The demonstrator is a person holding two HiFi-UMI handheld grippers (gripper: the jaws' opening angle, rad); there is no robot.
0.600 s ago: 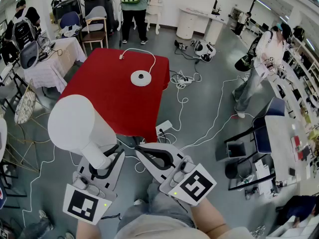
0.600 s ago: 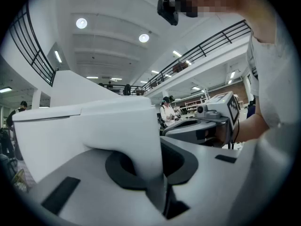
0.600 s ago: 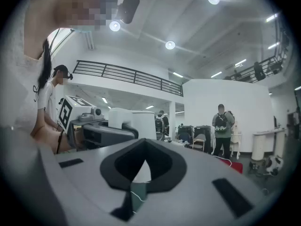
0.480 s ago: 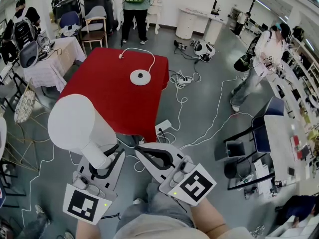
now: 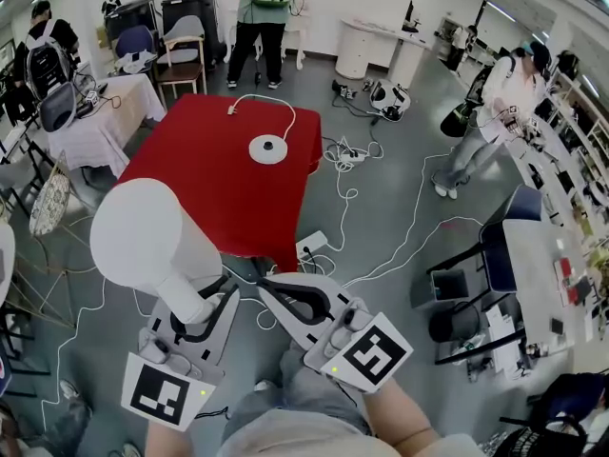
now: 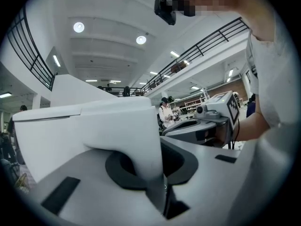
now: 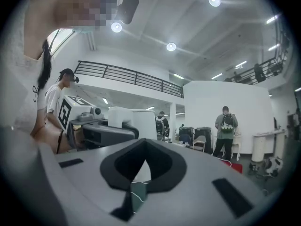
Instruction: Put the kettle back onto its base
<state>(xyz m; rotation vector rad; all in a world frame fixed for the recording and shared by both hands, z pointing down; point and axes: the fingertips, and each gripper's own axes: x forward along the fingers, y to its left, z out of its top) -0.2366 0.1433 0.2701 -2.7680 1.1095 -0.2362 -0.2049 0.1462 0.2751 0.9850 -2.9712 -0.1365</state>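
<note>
A: Head view only: round base (image 5: 268, 148) with cord on red table (image 5: 205, 193). White kettle (image 5: 152, 246) off it, well apart, held at lower left.
B: Left gripper view?
A: Close-up missing from head view: kettle handle (image 6: 153, 182) pinched between left gripper (image 5: 217, 298) jaws, narrow opening, pads pressing both sides.
B: Right gripper (image 5: 276, 291)?
A: Jaws together in right gripper view, nothing between, touching nothing. Just beside the left one.

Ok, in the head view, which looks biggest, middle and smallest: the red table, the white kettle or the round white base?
1. Red cloth-covered table
2. Smooth white kettle, though being nearest the camera makes it look extra big
3. Flat round white base on the table
</note>
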